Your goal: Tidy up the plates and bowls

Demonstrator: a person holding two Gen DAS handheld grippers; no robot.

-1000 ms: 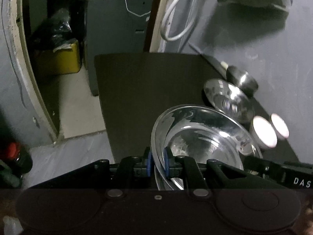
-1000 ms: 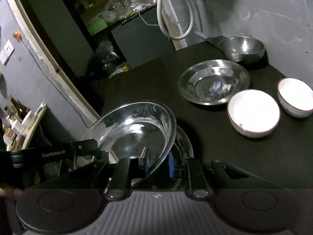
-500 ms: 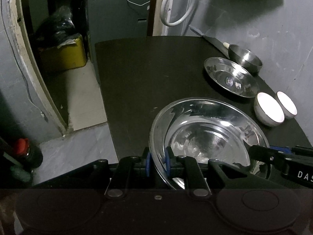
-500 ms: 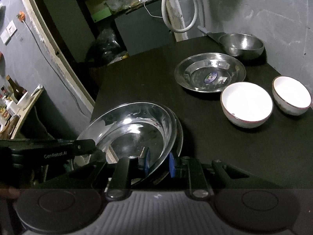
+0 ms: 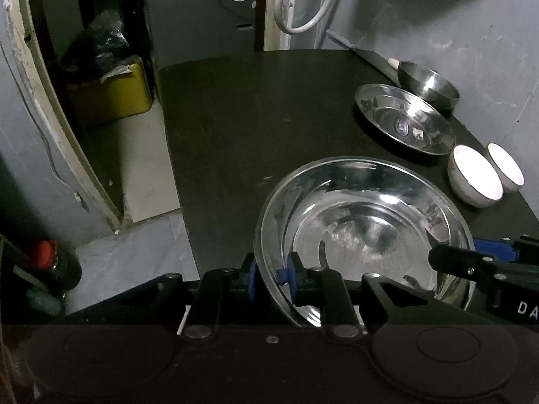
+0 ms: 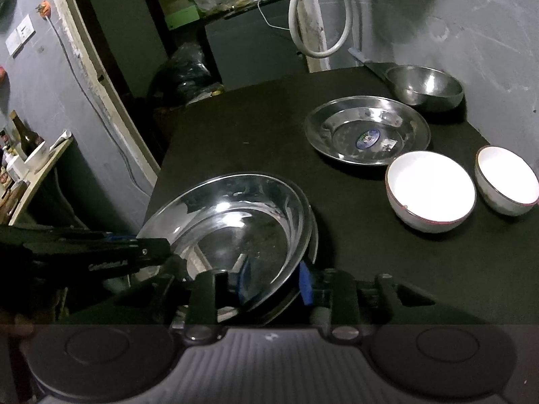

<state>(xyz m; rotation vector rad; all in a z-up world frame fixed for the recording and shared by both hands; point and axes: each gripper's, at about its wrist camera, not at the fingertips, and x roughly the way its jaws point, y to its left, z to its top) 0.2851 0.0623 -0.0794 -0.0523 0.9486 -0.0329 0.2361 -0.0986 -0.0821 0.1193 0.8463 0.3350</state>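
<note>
1. Your left gripper (image 5: 271, 277) has its jaws clamped on the near-left rim of the large steel plate (image 5: 363, 232).
2. Your right gripper (image 6: 273, 281) has its jaws clamped on that plate's opposite rim, and the plate sits tilted at the near end of the dark surface (image 6: 256, 134).
3. Farther along the surface's right side lie a smaller steel plate (image 6: 367, 131) and a steel bowl (image 6: 424, 84).
4. Two white bowls (image 6: 431, 188) stand side by side near the smaller plate.
</note>
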